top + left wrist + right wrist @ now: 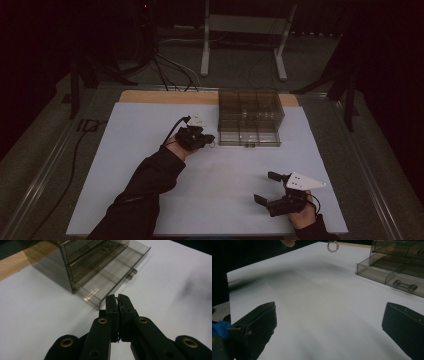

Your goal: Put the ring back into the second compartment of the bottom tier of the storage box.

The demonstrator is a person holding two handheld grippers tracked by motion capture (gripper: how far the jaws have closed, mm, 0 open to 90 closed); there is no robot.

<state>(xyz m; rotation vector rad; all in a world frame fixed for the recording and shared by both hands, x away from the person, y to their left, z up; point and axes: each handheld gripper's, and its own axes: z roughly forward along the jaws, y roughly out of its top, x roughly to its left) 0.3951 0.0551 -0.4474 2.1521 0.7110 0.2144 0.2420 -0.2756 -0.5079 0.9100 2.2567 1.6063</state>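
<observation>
So the biggest thing here is the white table, with a smoked clear drawer unit sitting at the far edge. Its bottom drawer is pulled out toward the person, and in the left gripper view you can see straight into its open compartments.

Next down: the left gripper hovers just off the front left corner of that drawer, jaws clamped tight together. The right gripper view catches a small beaded bracelet dangling in the air on that side of the table, so I'd say the left one is pinching it. In its own view there's just a thin bit of something squeezed between the jaws, hard to make out.

The right gripper sits well apart near the front edge, jaws spread wide, holding nothing.

What could go wrong: my guess is the bracelet is headed into the drawer. It hangs loose, so it could swing and snag on the drawer's front wall, or drape half over the rim when let go. Letting go too early drops it on the table short of the drawer. And the unit looks light, so a bump might shove it back.
</observation>
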